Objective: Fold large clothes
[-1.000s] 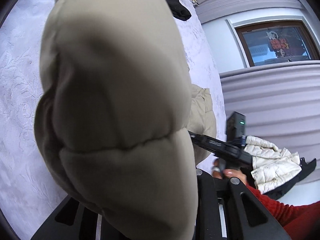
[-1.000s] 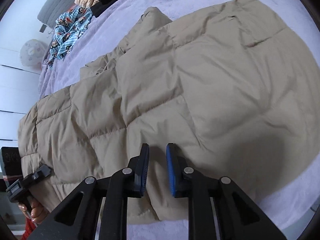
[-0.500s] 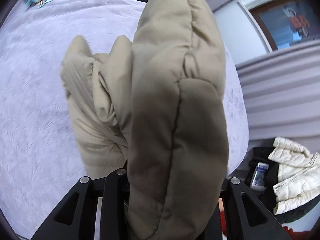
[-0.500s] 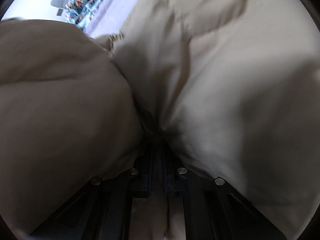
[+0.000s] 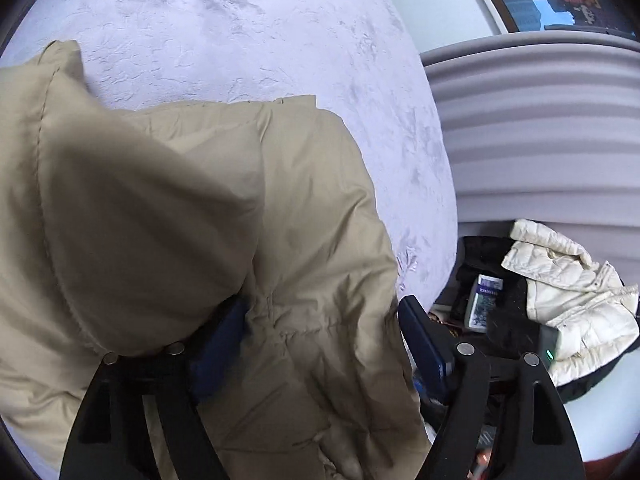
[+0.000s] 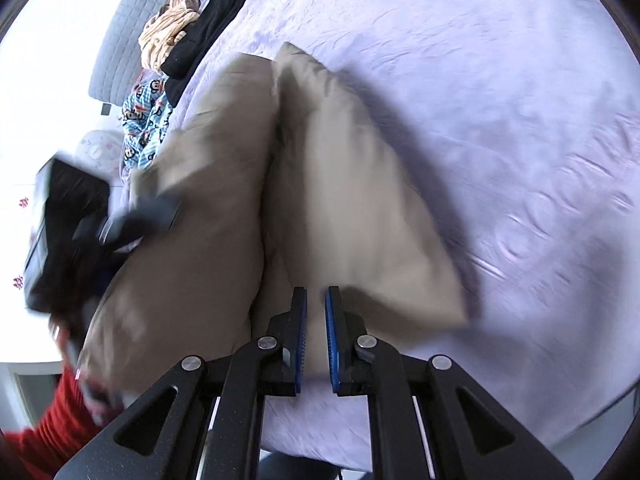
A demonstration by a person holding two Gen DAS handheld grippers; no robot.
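Note:
A large beige padded coat (image 6: 320, 184) lies folded over on the lilac bed (image 6: 480, 120). In the left wrist view the coat (image 5: 180, 240) fills the lower left, and my left gripper (image 5: 320, 344) stands wide open with coat fabric lying between and over its fingers; its left pad is partly covered. In the right wrist view my right gripper (image 6: 316, 336) is just above the coat's near edge, its blue pads a narrow gap apart with nothing held. The left gripper's body (image 6: 80, 232) shows blurred at the coat's left side.
A black garment (image 6: 216, 20), a cream striped garment (image 6: 168, 36) and blue printed pyjamas (image 6: 148, 120) lie at the head of the bed. Beside the bed a white puffer jacket (image 5: 572, 292) lies on dark clothes. A grey ribbed wall panel (image 5: 540, 128) stands beyond.
The lifted half of the coat has come down onto the rest, folding it. My left gripper has opened and let go; my right gripper has released the fabric and drawn back.

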